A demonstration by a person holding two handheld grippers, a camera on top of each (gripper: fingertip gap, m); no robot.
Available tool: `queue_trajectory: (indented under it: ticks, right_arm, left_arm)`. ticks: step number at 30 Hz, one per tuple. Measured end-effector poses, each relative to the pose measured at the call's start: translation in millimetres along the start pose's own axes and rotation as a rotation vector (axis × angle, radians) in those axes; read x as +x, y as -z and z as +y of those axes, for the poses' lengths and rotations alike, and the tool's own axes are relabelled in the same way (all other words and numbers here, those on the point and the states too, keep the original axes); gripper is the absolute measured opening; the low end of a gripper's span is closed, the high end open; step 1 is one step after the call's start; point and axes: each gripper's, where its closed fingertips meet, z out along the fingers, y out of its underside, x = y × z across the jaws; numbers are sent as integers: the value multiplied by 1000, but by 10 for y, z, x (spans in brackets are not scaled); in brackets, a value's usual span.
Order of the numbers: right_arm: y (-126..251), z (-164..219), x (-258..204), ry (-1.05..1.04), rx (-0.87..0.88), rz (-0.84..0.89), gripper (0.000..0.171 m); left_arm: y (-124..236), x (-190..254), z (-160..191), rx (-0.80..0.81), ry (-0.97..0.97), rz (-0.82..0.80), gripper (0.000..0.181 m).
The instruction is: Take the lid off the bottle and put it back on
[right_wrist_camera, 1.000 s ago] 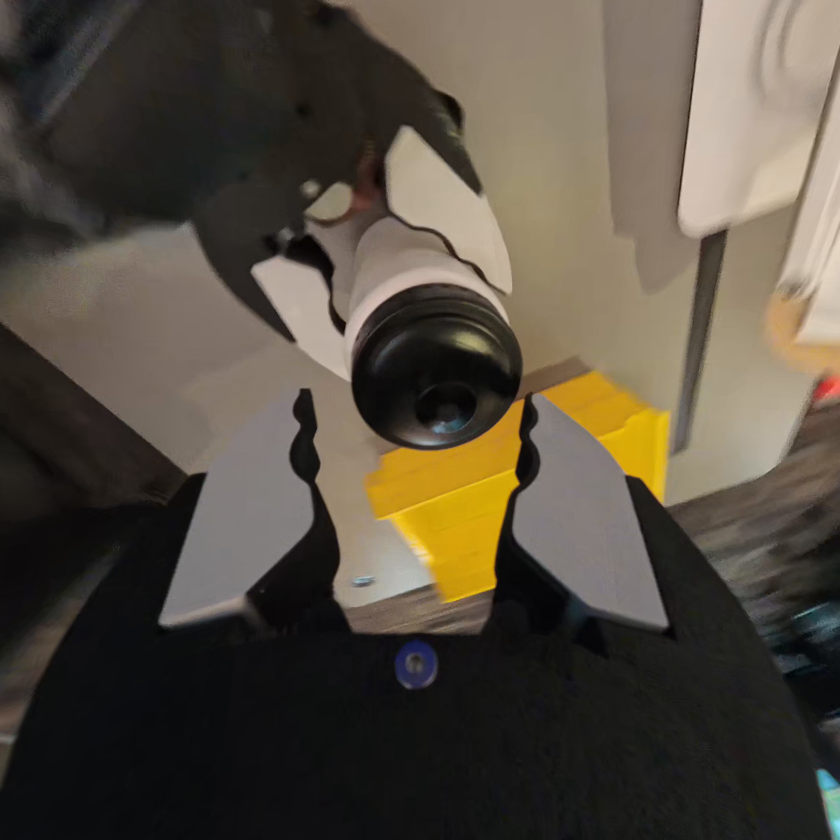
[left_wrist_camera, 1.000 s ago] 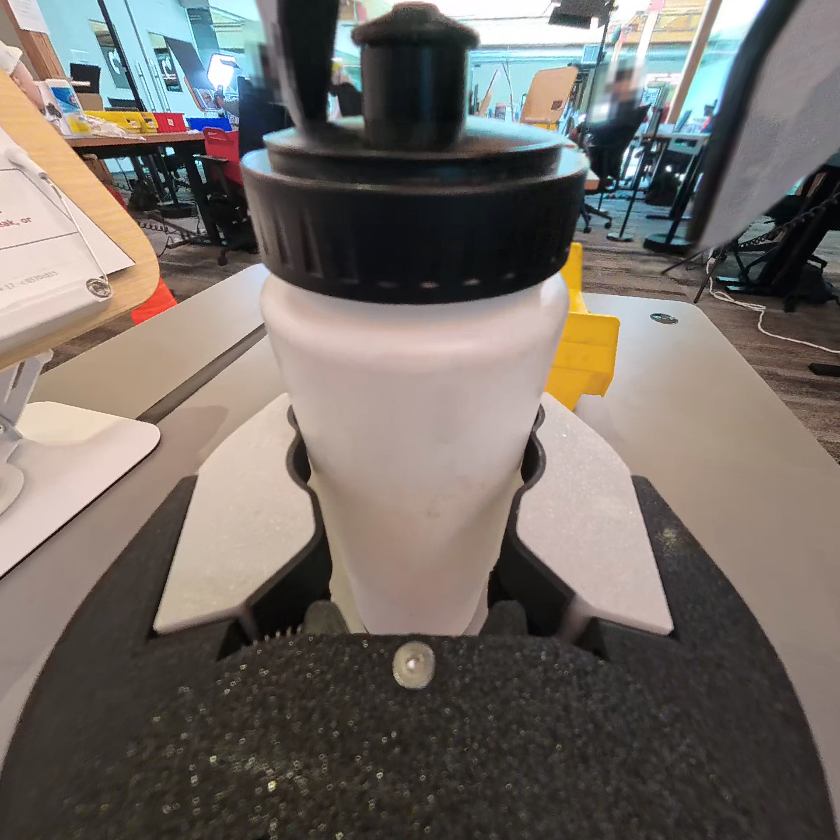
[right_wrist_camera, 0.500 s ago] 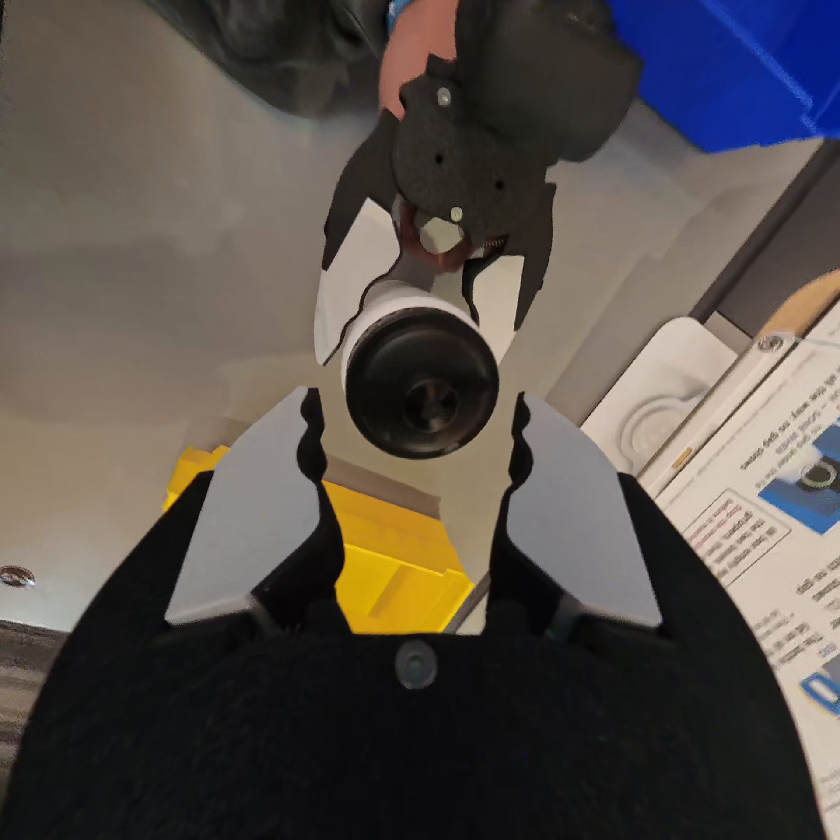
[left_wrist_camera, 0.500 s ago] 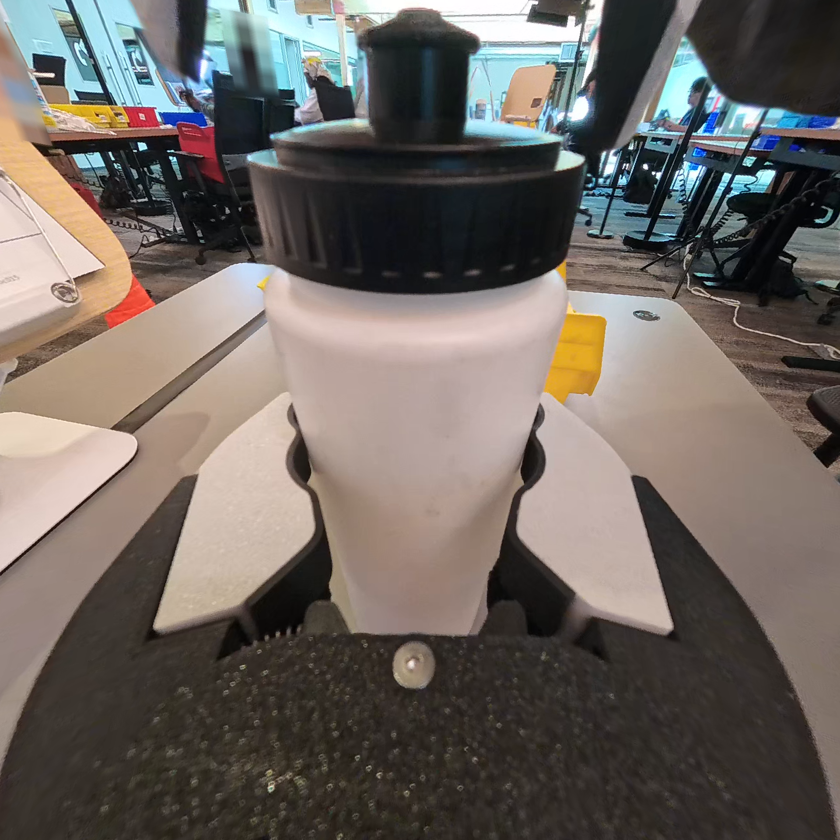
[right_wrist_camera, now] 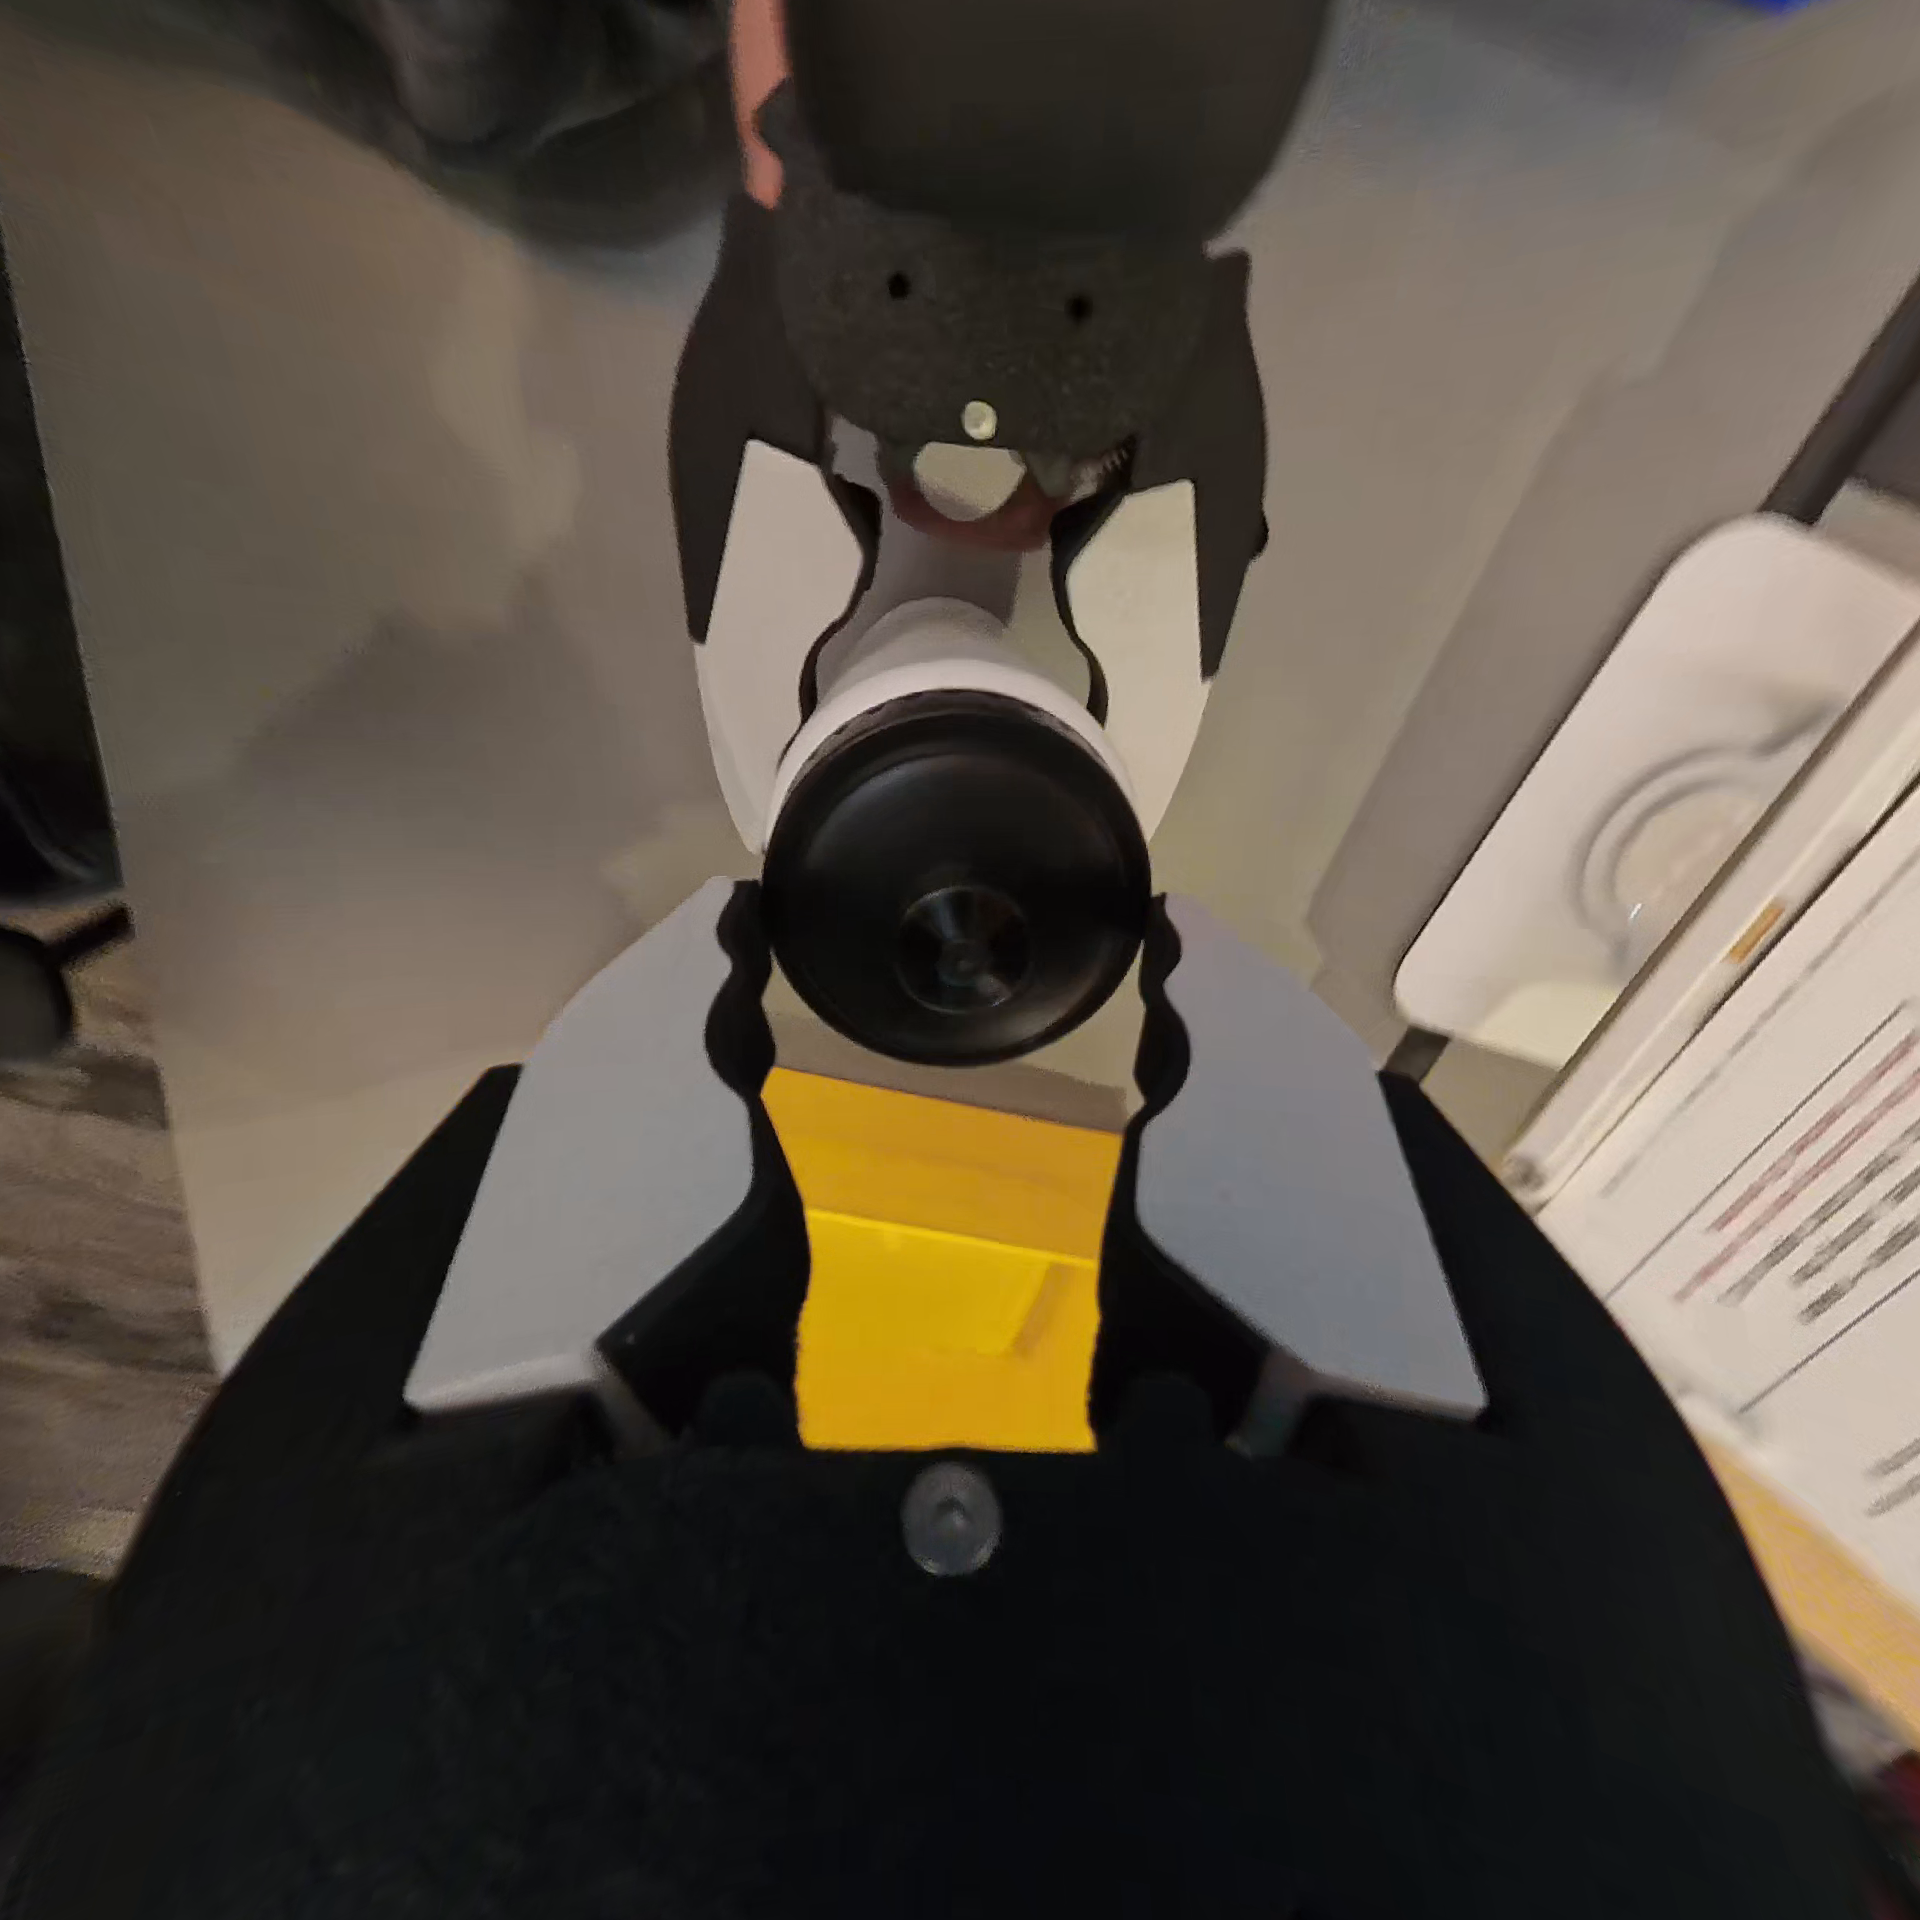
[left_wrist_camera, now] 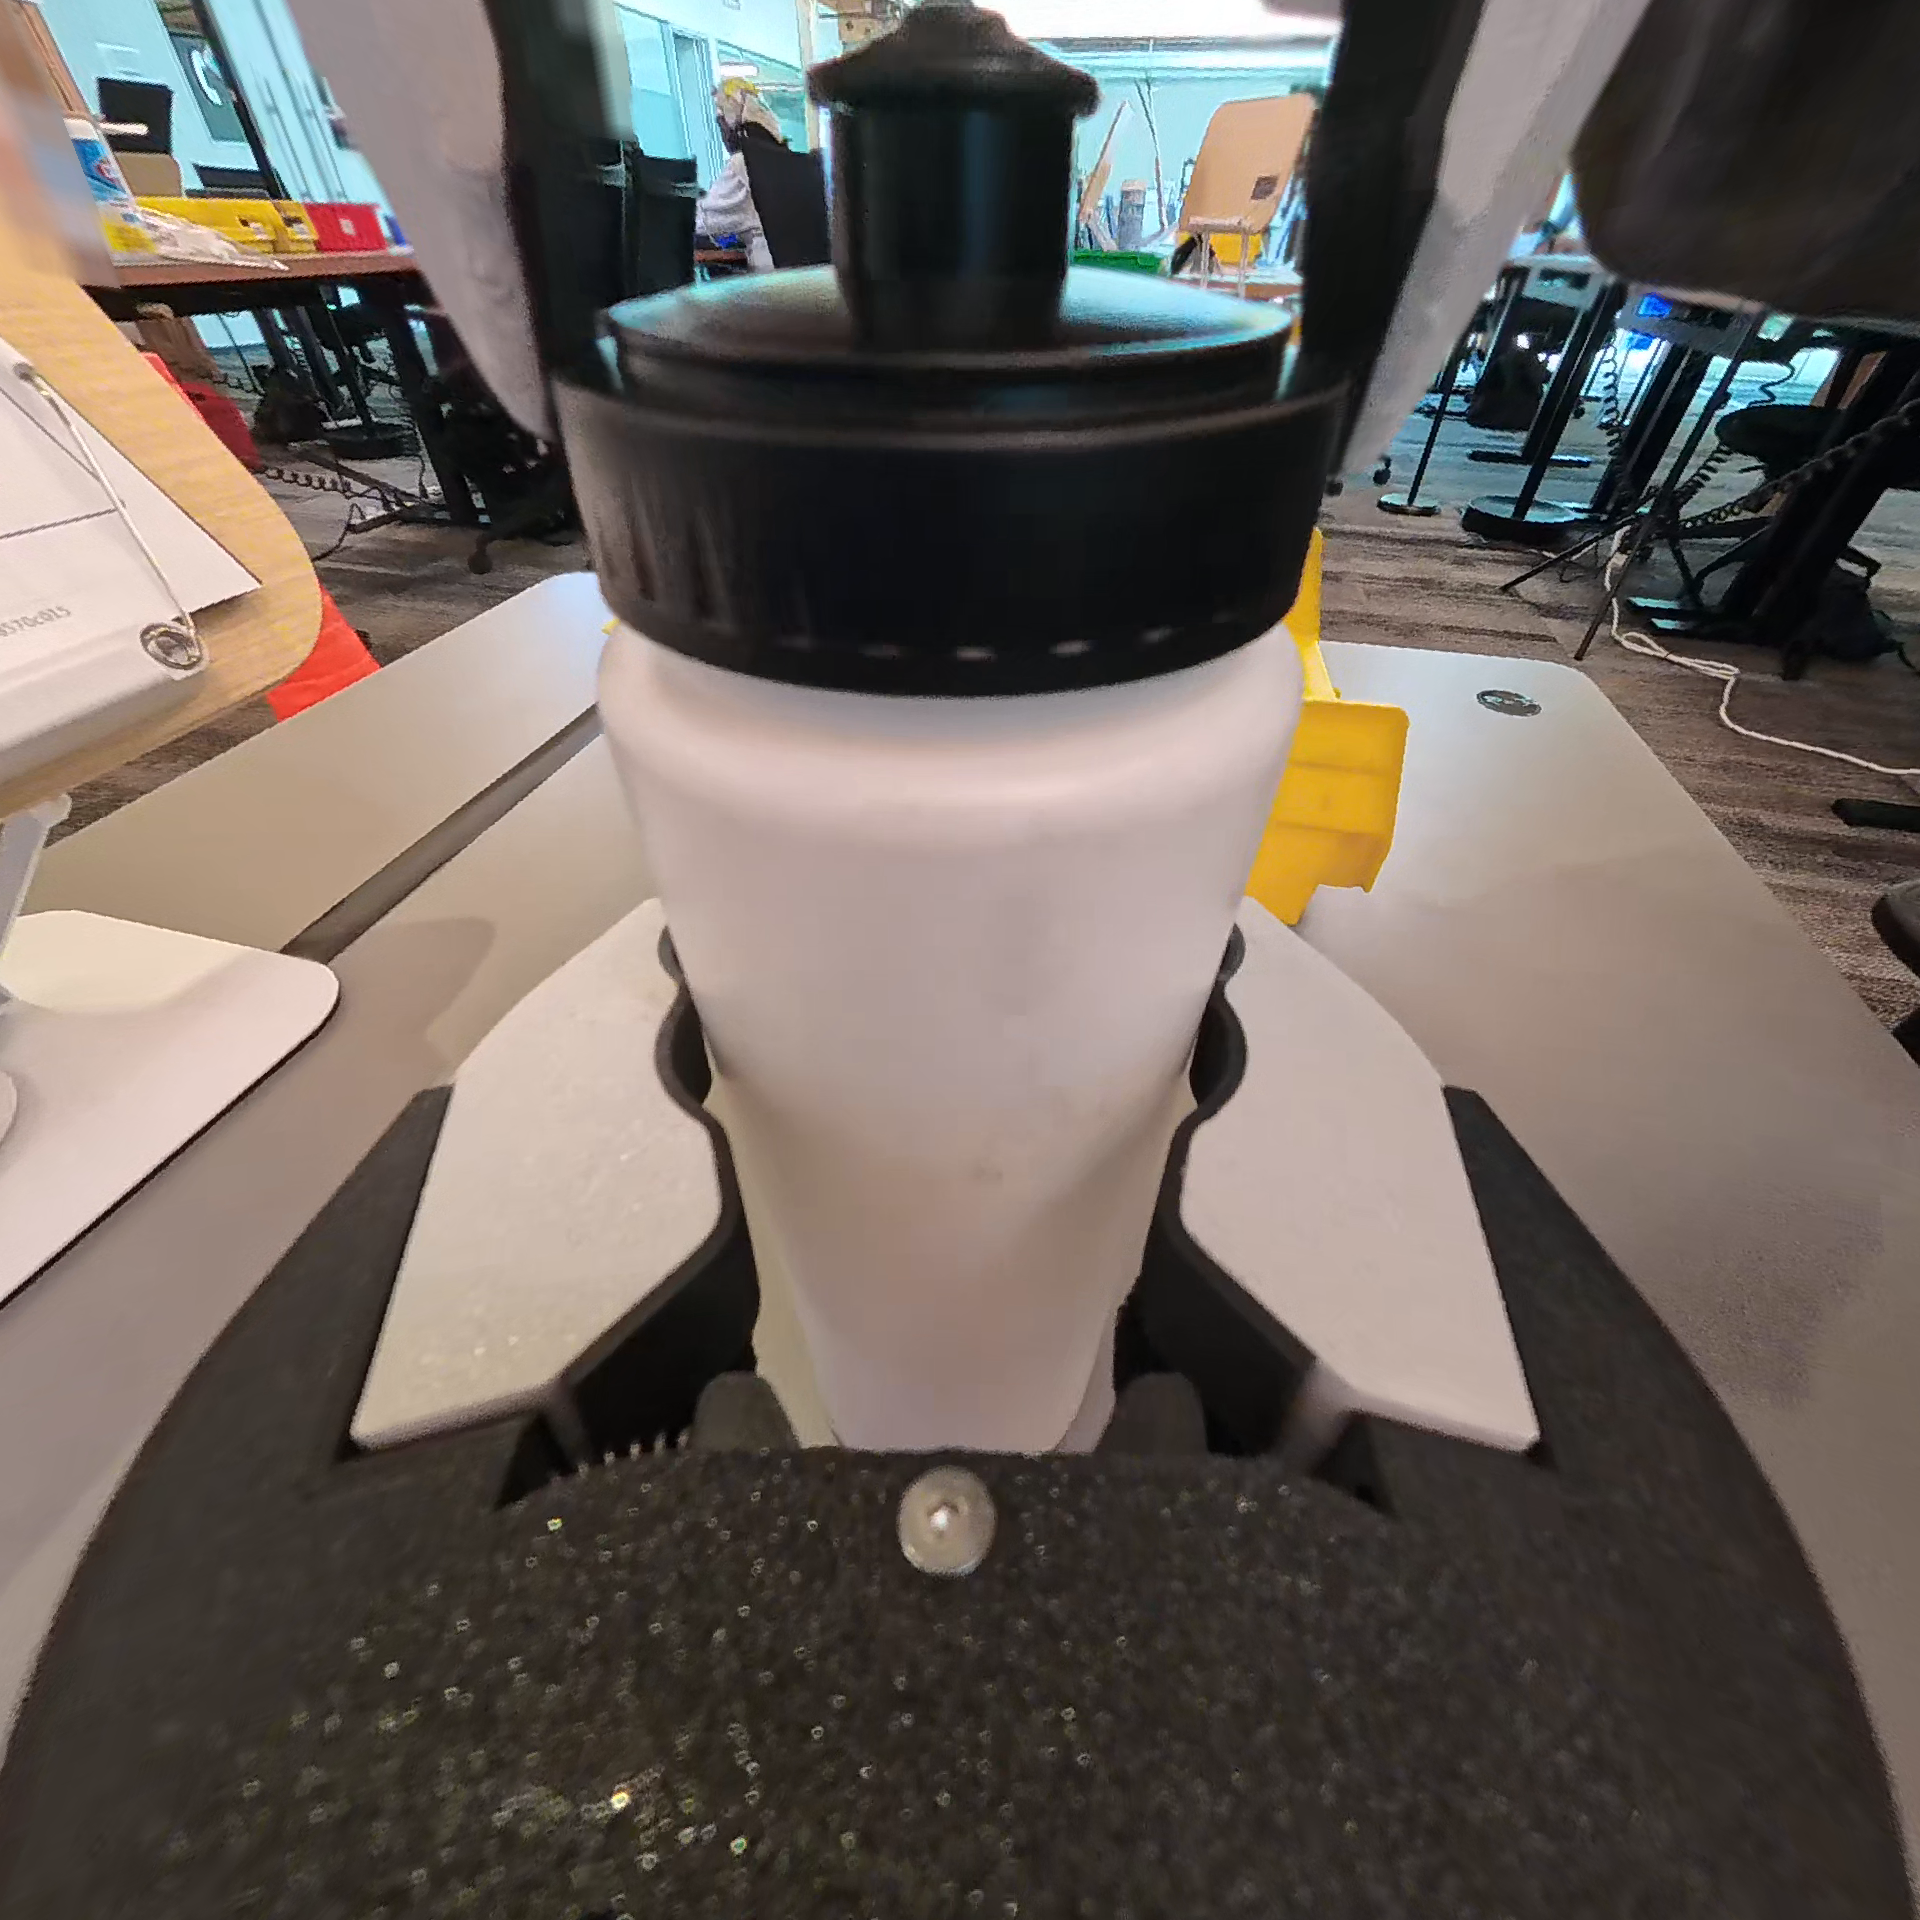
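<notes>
Change since the earlier frames: the right gripper (right_wrist_camera: 951, 961) has come down over the bottle top. Half a second ago its jaws stood wide and short of the lid (right_wrist_camera: 956, 925); now the fingertips flank the lid rim at left and right, in the centre of the right wrist view. In the left wrist view the same fingers (left_wrist_camera: 520, 260) appear as blurred shapes at upper left and upper right, reaching down to the lid's top edge. Contact appears made or nearly made, but blur prevents confirming a firm clamp.

Meaning for the task: the lid is still seated on the bottle (left_wrist_camera: 945, 987). Judged from this, the approach is complete and the unscrewing step is about to begin.

Pose:
- Left gripper (left_wrist_camera: 945, 1039): jaws closed on the white bottle body below its shoulder, holding it upright above the table (left_wrist_camera: 1558, 987). The bottle fills the centre of the frame.
- Right gripper: pointed straight down the bottle axis from above, jaws partly closed around the lid rim.
- A yellow bin (left_wrist_camera: 1330, 810) sits on the table just behind the bottle, at centre right of the left wrist view.
</notes>
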Motion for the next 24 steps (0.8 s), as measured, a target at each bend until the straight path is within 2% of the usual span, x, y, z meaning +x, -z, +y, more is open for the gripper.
queue_trajectory:
  ticks: [6,18,22,24]
  right_arm:
    - [1,28,-30,-415,-35,37,69]
    - [-18,2,-50,-1090,-50,44,70]
    - [-19,-14,-56,-1080,-58,36,70]
    - [-16,-7,-82,-947,-53,22,70]
  left_arm:
    - [-13,-8,-1,-3,3,-34,92]
    - [-14,-32,0,-6,12,-83,92]
    - [-4,-25,-8,17,11,-66,92]
    - [11,-22,-4,12,9,-63,92]
